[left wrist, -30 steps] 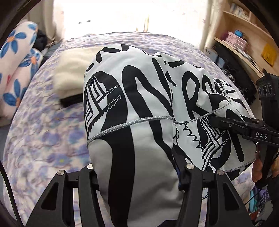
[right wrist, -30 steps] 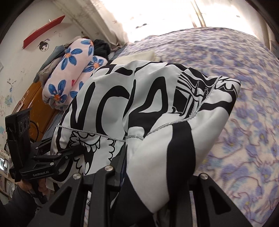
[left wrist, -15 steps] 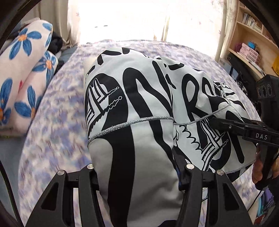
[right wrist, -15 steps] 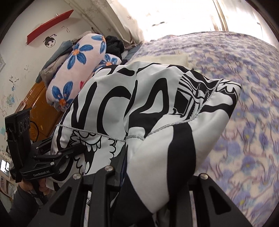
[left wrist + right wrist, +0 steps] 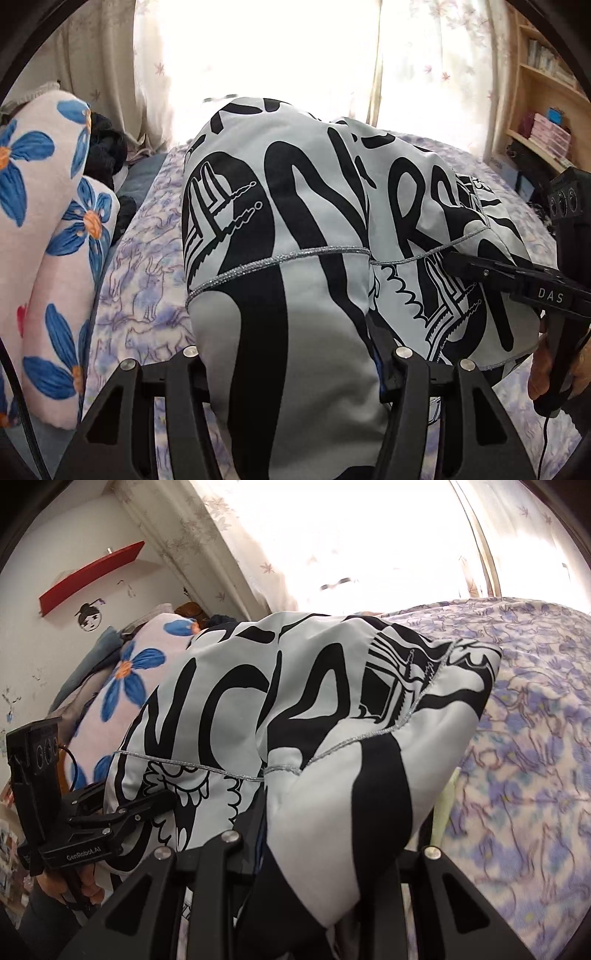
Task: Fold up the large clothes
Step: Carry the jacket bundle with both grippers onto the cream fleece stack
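Note:
A folded white garment point(image 5: 295, 229) with bold black lettering and a silver seam hangs bunched above the bed, held from both sides. My left gripper point(image 5: 295, 354) is shut on its near fold, and cloth fills the gap between the fingers. In the left wrist view my right gripper point(image 5: 454, 258) pinches the garment's right side, a hand point(image 5: 543, 369) on its handle. In the right wrist view the garment point(image 5: 295, 701) drapes over my right gripper point(image 5: 328, 845), which is shut on it. The left gripper point(image 5: 162, 801) clamps its left edge. Fingertips are hidden by cloth.
The bed point(image 5: 147, 266) has a purple flowered cover, also seen in the right wrist view point(image 5: 535, 738). Rolled pink bedding with blue flowers point(image 5: 48, 258) lies along its left side. A bright curtained window point(image 5: 258, 55) is ahead, a wooden bookshelf point(image 5: 546, 110) at right, a red wall shelf point(image 5: 92, 576) at left.
Both grippers have carried the garment together across the bed toward the window. The cream folded blanket has dropped out of view, and the flowered bedding looks closer. Both grips are unchanged.

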`<state>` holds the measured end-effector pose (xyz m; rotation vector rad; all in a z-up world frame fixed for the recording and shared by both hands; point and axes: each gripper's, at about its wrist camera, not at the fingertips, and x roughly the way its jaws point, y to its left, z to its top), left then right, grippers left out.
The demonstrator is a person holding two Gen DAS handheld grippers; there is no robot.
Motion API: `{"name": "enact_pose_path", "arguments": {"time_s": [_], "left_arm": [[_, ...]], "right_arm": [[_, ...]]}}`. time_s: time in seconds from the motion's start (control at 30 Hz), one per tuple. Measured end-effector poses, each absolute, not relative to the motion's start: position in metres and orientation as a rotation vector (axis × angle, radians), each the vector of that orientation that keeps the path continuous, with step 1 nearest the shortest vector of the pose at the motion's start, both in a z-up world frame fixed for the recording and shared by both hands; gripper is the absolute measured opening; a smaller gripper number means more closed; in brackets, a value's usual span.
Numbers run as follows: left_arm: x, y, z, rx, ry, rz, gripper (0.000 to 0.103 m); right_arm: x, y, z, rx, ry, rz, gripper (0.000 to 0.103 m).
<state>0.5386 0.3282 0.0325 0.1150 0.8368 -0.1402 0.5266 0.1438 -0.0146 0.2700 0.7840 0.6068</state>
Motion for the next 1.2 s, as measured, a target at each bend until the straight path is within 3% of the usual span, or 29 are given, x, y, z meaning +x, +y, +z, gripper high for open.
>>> {"name": "enact_pose_path", "arguments": {"time_s": [0.07,0.1,0.17,0.23,0.5,0.67,0.7,0.77,0.8,0.83,0.97,1.07,1.2], "left_arm": [[0.568,0.342,0.002,0.077,0.906,-0.123,0.059],[0.578,0.348,-0.012,0.053,0.949,-0.105,0.066],[0.591,0.358,-0.038,0.034,0.974,-0.069,0.078],[0.590,0.363,-0.042,0.020,0.934,-0.074,0.086],[0.561,0.367,-0.021,0.025,0.905,-0.034,0.086],[0.518,0.362,0.015,0.065,0.763,0.070,0.086],[0.509,0.360,0.022,0.060,0.737,0.072,0.081],[0.493,0.351,0.033,0.074,0.696,0.031,0.058],[0.489,0.345,0.035,0.093,0.696,0.023,0.038],[0.487,0.338,0.035,0.122,0.703,0.022,0.023],[0.497,0.324,0.012,0.223,0.790,0.100,0.014],[0.503,0.331,-0.011,0.233,0.838,0.152,0.012],[0.510,0.343,-0.027,0.175,0.867,0.173,0.012]], "right_arm": [[0.548,0.152,-0.041,0.236,0.832,0.555,0.031],[0.557,0.154,-0.058,0.240,0.882,0.530,0.033],[0.566,0.156,-0.088,0.232,0.937,0.472,0.052],[0.561,0.155,-0.090,0.223,0.889,0.483,0.052],[0.537,0.148,-0.057,0.074,0.916,0.441,0.056],[0.493,0.123,-0.021,0.048,0.742,0.389,0.056],[0.484,0.121,-0.016,0.061,0.714,0.399,0.056],[0.470,0.123,-0.010,0.075,0.686,0.434,0.056],[0.465,0.126,-0.009,0.068,0.681,0.444,0.056],[0.460,0.133,-0.009,0.049,0.679,0.454,0.055],[0.460,0.160,-0.029,-0.066,0.735,0.433,0.027],[0.475,0.163,-0.061,-0.180,0.803,0.305,0.018],[0.478,0.151,-0.069,-0.141,0.821,0.318,0.018]]}}
